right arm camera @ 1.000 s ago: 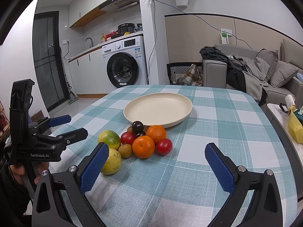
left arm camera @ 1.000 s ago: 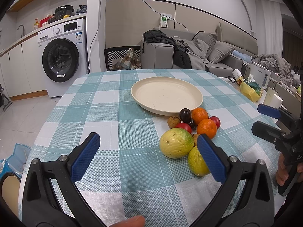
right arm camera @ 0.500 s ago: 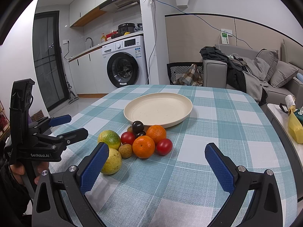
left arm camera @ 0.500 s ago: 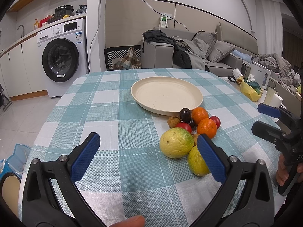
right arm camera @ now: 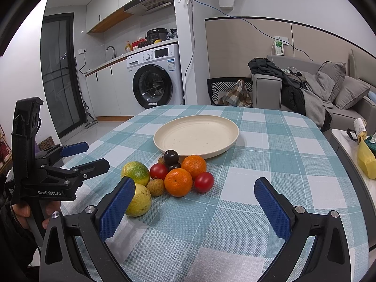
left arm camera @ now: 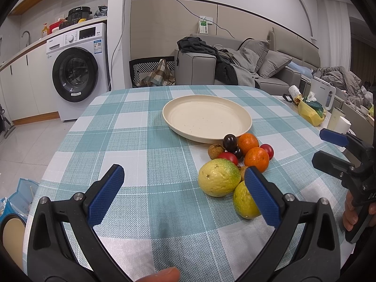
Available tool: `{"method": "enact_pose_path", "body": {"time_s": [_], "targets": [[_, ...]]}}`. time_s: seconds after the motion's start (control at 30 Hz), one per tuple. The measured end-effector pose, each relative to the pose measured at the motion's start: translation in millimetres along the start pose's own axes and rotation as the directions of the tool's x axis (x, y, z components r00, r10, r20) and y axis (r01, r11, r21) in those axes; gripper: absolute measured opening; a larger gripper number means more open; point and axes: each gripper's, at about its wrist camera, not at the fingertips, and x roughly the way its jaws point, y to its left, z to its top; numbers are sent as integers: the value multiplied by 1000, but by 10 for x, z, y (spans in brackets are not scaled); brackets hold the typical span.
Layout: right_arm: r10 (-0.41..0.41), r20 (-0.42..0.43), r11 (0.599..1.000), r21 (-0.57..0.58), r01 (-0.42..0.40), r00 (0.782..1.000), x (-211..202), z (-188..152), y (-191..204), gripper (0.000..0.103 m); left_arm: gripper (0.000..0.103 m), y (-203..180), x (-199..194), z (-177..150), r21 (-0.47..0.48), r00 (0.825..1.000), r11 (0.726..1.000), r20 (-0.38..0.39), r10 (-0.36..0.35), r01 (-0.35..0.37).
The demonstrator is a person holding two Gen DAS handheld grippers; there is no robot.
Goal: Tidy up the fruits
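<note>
A cream plate [left arm camera: 206, 117] [right arm camera: 196, 135] sits empty mid-table. In front of it lies a cluster of fruit: two yellow-green citrus [left arm camera: 219, 177] [right arm camera: 135, 170], two oranges [left arm camera: 256, 159] [right arm camera: 178, 182], red tomatoes [right arm camera: 204, 181], dark plums [right arm camera: 171, 157] and small brown fruits [right arm camera: 155, 187]. My left gripper [left arm camera: 184, 189] is open and empty, low over the table left of the cluster. My right gripper [right arm camera: 195, 203] is open and empty, just in front of the cluster. Each gripper shows in the other's view: the right [left arm camera: 329, 149], the left [right arm camera: 89, 155].
The table has a teal checked cloth [left arm camera: 131, 141]. A side table on the right holds a yellow bag [left arm camera: 310, 112] and a white kettle [left arm camera: 325, 94]. A washing machine [right arm camera: 156, 82] and a sofa [left arm camera: 258, 70] stand behind the table.
</note>
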Motion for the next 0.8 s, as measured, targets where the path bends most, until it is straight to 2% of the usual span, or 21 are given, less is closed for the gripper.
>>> {"method": "enact_pose_path", "body": {"time_s": [0.8], "targets": [[5, 0, 1000, -10, -5, 1000, 28, -30, 21, 103, 102, -3, 5, 5, 1, 1000, 1000, -5, 5, -5]]}}
